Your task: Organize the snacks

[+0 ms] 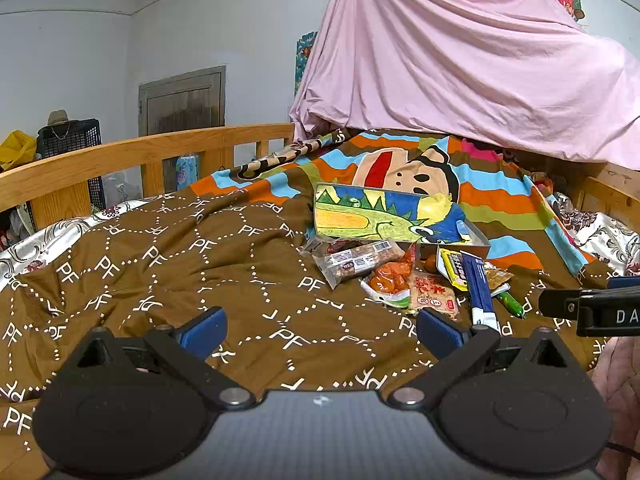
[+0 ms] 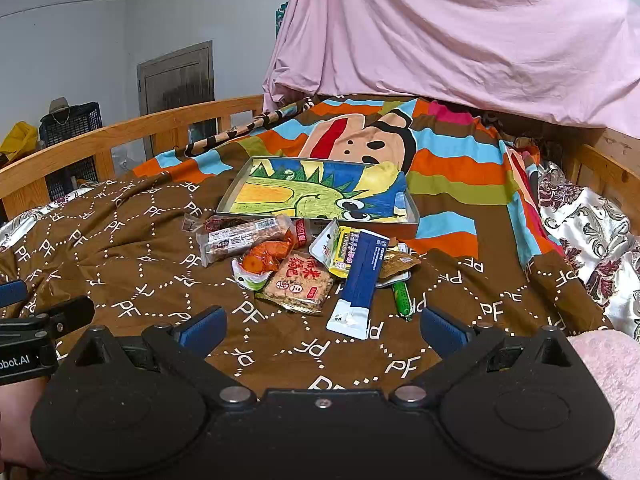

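Observation:
Several snack packets lie in a loose pile on the brown "PF" quilt (image 2: 132,264). Among them are a clear packet of brown bars (image 2: 248,236), an orange packet (image 2: 266,260), a rice-cracker packet (image 2: 300,286), a long blue pouch (image 2: 360,280), a yellow packet (image 2: 346,252) and a green sausage stick (image 2: 402,298). Behind them sits a shallow tray with a green crocodile picture (image 2: 320,196). My right gripper (image 2: 320,330) is open just short of the pile, nothing between its blue pads. My left gripper (image 1: 320,330) is open too, left of the pile (image 1: 400,276), with the tray (image 1: 384,216) beyond.
A wooden bed rail (image 1: 140,152) runs along the left and back. A pink sheet (image 1: 460,60) drapes over something at the head end. A striped cartoon blanket (image 2: 440,152) lies behind the tray. A dark crate (image 1: 70,136) and a door (image 1: 182,100) stand past the rail.

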Action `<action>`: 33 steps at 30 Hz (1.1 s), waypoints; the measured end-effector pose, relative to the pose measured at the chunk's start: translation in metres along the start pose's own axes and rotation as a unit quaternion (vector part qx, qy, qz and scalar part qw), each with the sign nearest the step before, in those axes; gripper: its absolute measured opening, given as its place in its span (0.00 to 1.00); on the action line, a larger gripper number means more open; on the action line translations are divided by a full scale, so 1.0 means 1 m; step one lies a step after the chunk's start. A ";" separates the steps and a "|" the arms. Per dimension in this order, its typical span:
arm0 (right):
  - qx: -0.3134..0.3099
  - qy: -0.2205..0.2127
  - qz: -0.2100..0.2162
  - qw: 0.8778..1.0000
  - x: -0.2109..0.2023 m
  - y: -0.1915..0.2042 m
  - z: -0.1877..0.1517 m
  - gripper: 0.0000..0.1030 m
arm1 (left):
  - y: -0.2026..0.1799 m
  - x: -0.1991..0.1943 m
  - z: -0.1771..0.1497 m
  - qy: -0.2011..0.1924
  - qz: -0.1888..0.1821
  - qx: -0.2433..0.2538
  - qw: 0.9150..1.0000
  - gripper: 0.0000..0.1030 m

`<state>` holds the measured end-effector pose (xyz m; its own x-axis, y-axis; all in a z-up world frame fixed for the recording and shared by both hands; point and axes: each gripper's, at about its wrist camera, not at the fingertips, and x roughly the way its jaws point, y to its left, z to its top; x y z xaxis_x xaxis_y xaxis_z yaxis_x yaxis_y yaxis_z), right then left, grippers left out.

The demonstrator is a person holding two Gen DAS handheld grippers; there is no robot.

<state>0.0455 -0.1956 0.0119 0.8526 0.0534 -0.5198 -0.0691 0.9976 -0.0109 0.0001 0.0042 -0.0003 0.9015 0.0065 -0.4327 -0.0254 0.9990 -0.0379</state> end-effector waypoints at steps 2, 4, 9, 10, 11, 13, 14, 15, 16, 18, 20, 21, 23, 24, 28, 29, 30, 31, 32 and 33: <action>0.000 0.000 0.000 1.000 0.000 0.000 0.000 1.00 | 0.000 0.000 0.000 0.000 0.000 0.000 1.000 1.00; 0.000 0.000 0.000 1.000 0.000 0.000 0.000 1.00 | 0.000 0.000 0.000 0.000 0.000 0.000 1.000 1.00; 0.000 0.000 0.000 1.000 0.000 0.000 0.000 1.00 | 0.000 0.000 0.000 0.000 0.000 0.000 1.000 1.00; 0.000 0.000 0.000 1.000 0.000 0.000 0.000 1.00 | 0.000 0.000 0.000 0.000 0.000 0.000 1.000 1.00; 0.000 0.000 0.000 1.000 0.000 0.000 0.000 1.00 | 0.000 0.000 0.000 0.000 0.000 0.000 1.000 1.00; 0.000 0.000 0.000 1.000 0.000 0.000 0.000 1.00 | 0.000 0.000 0.000 0.000 0.000 0.000 1.000 1.00; 0.000 0.000 0.000 1.000 0.000 0.000 0.000 1.00 | 0.000 0.000 0.000 0.000 0.000 0.000 1.000 1.00; 0.000 0.000 0.000 1.000 0.000 0.000 0.000 1.00 | 0.000 0.000 0.000 0.001 0.000 0.000 1.000 1.00; 0.000 0.001 0.000 1.000 0.000 0.000 0.000 1.00 | 0.000 0.000 0.000 0.001 0.000 0.000 1.000 1.00; 0.000 0.001 0.000 1.000 0.001 0.000 0.000 1.00 | -0.001 0.004 -0.001 0.001 -0.001 0.000 1.000 1.00; 0.000 0.001 0.000 1.000 0.001 0.000 0.000 1.00 | -0.001 0.004 -0.001 0.001 -0.001 0.000 1.000 1.00; 0.000 0.001 0.000 1.000 0.001 0.000 0.000 1.00 | -0.001 0.004 -0.001 0.001 -0.001 0.000 1.000 1.00; 0.000 0.002 0.000 1.000 0.001 0.000 0.000 1.00 | -0.001 0.004 -0.001 0.001 -0.001 0.000 1.000 1.00; 0.000 0.002 0.000 1.000 0.000 -0.001 0.000 1.00 | -0.001 0.004 -0.001 0.001 0.000 0.000 1.000 1.00; 0.000 0.003 0.000 1.000 0.002 0.000 0.001 1.00 | -0.002 0.005 -0.007 0.002 -0.001 0.000 1.000 1.00; 0.000 0.003 0.000 1.000 0.002 0.000 0.000 1.00 | -0.002 0.006 -0.008 0.003 -0.003 0.000 1.000 1.00; 0.000 0.004 0.000 1.000 0.002 0.000 0.000 1.00 | -0.002 0.006 -0.009 0.003 -0.004 -0.001 1.000 1.00; 0.000 0.004 0.001 1.000 0.002 0.001 0.000 1.00 | -0.002 0.006 -0.010 0.003 -0.006 -0.002 1.000 1.00; 0.000 0.004 0.001 1.000 0.002 0.001 0.000 1.00 | -0.001 0.007 -0.011 0.005 -0.007 -0.002 1.000 1.00; -0.001 0.003 0.001 1.000 0.002 0.001 -0.001 1.00 | -0.001 0.008 -0.011 0.007 -0.008 -0.002 1.000 1.00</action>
<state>0.0465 -0.1947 0.0106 0.8490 0.0541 -0.5256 -0.0713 0.9974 -0.0126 0.0026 0.0025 -0.0134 0.8954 -0.0110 -0.4450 -0.0123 0.9987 -0.0493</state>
